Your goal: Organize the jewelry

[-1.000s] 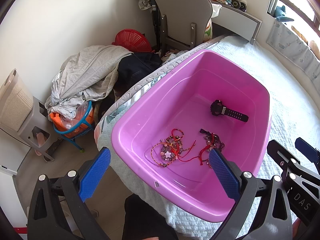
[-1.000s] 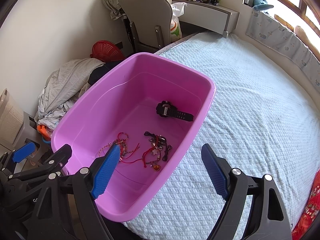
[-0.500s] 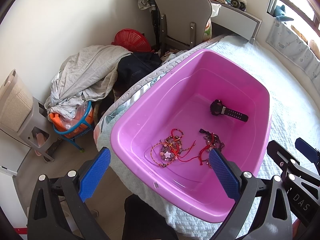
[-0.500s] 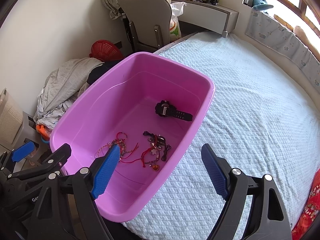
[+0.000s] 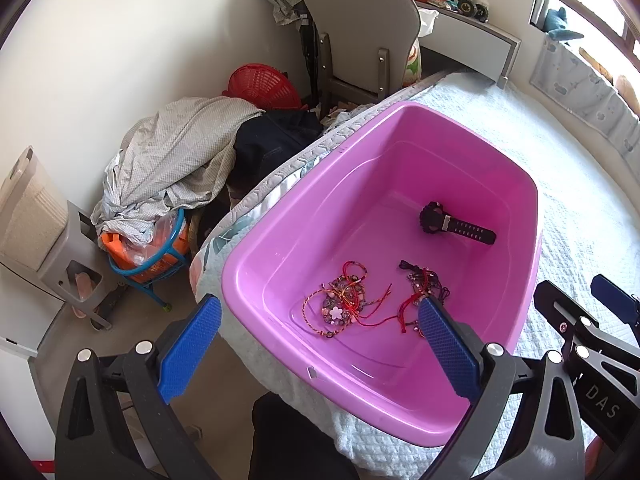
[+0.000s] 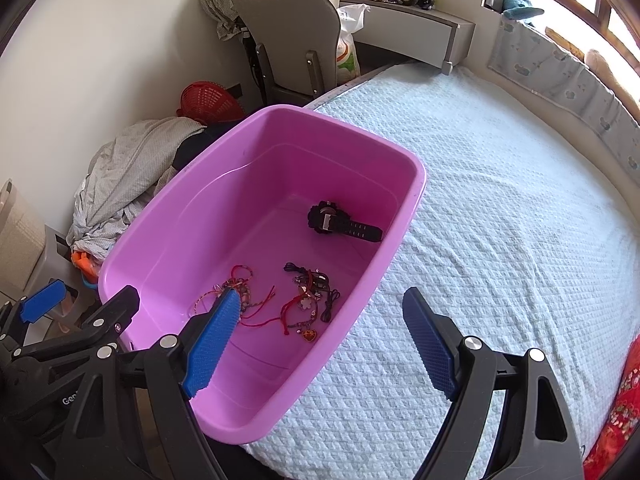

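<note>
A pink plastic tub (image 5: 256, 252) (image 6: 408, 196) sits on the left edge of the bed. Inside lie a black wristwatch (image 5: 456, 226) (image 6: 344, 226), a tangle of red cord bracelets with a flower charm (image 5: 344, 306) (image 6: 244, 292), and a second tangle with a heart pendant (image 5: 424, 284) (image 6: 308, 300). My left gripper (image 5: 320, 336) is open and empty above the tub's near end. My right gripper (image 6: 320, 328) is open and empty over the tub's near right rim. Each gripper shows at the edge of the other's view.
The bed has a pale blue quilted cover (image 6: 500, 220). Left of the bed are a pile of clothes (image 5: 176, 156), a red basket (image 5: 264, 84), an orange basket (image 5: 148, 248) and a grey chair (image 5: 360, 28). A red patterned cloth (image 6: 616, 408) lies at the bed's right.
Both views have shifted very slightly; the tub and jewelry lie as before. Both grippers stay open and empty.
</note>
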Tool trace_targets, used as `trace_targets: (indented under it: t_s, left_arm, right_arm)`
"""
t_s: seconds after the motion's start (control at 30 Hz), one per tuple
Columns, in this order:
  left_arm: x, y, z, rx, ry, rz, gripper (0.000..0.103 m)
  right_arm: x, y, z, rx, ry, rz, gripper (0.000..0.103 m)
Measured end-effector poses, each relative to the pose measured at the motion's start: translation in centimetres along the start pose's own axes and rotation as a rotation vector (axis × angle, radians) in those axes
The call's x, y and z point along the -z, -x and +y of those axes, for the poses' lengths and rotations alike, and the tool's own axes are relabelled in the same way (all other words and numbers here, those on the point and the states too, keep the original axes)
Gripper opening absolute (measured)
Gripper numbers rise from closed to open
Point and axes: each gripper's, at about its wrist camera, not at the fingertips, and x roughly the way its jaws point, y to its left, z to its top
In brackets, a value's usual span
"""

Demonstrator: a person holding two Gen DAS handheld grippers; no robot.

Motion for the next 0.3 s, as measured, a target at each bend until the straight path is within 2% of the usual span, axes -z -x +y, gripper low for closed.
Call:
trace_targets:
  t_s: [0.3]
  left_arm:
    - [0.20, -0.16, 0.00, 0.005, 0.001, 0.004, 0.097]
  right_arm:
    - [0.12, -0.03, 0.16, 0.004, -0.001, 0.000, 0.079]
